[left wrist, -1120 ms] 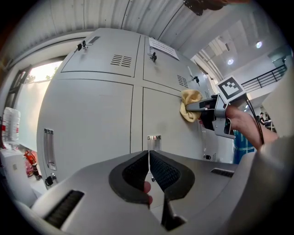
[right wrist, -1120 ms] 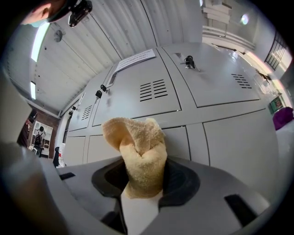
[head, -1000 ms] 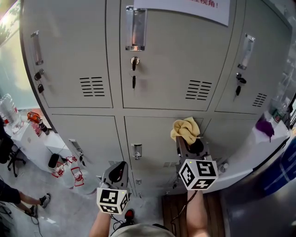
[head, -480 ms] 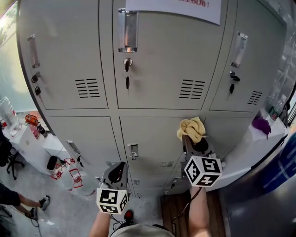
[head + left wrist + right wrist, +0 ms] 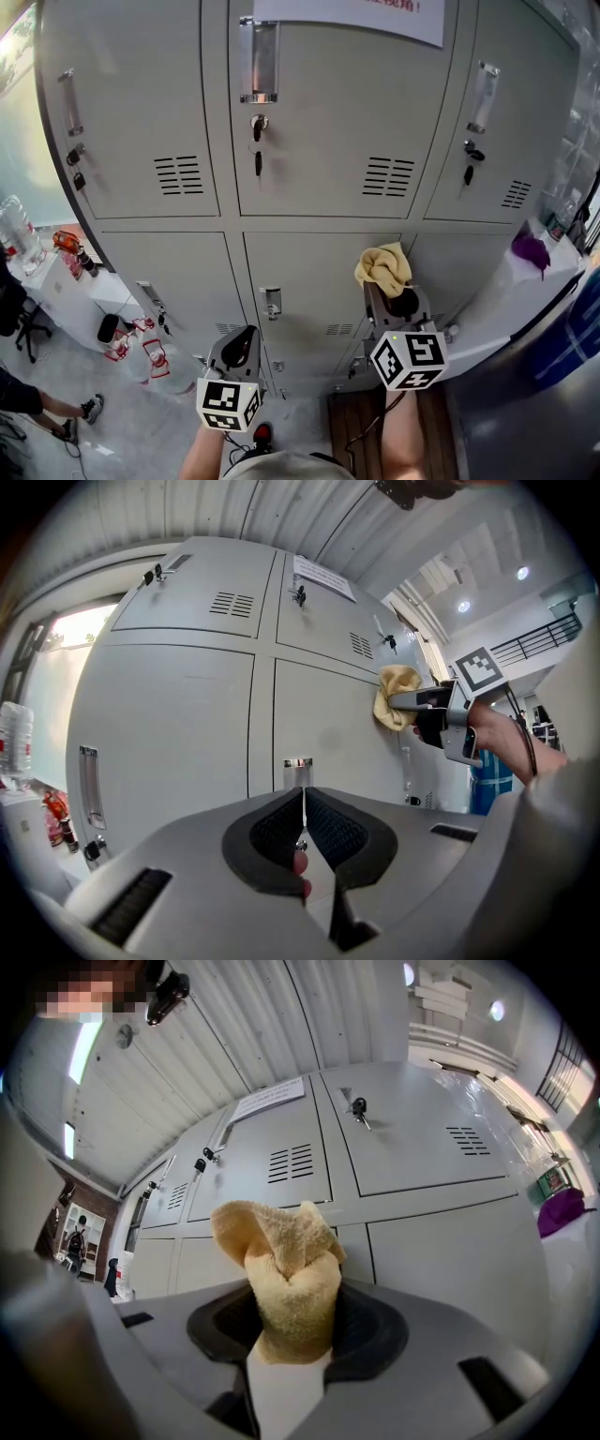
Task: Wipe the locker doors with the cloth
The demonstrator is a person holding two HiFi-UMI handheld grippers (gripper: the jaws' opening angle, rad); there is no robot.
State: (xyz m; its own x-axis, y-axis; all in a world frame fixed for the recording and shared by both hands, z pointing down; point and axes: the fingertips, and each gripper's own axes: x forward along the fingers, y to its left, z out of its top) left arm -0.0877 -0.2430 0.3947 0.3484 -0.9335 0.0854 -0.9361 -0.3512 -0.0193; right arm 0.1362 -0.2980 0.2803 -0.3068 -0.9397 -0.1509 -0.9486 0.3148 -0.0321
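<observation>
Backdrop: grey metal lockers (image 5: 319,122), two rows of doors.
Cloth: yellow terry cloth (image 5: 382,265) against the middle lower door (image 5: 319,281), up and right of its recessed handle (image 5: 272,302).
Right gripper (image 5: 382,284): jaws clamped on the cloth's bunched end.
Left gripper (image 5: 242,345): jaws pressed together with nothing between them, below and left of that handle.
Writing: white notice (image 5: 347,14) well above the handle; its red characters are cut off and unreadable.

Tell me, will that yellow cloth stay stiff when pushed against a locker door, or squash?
Probably squash: the cloth bunches in soft folds above the jaws of the right gripper, so it looks floppy. Its fuzzy nap suggests it is light and would drag rather than slide on the smooth locker door.
</observation>
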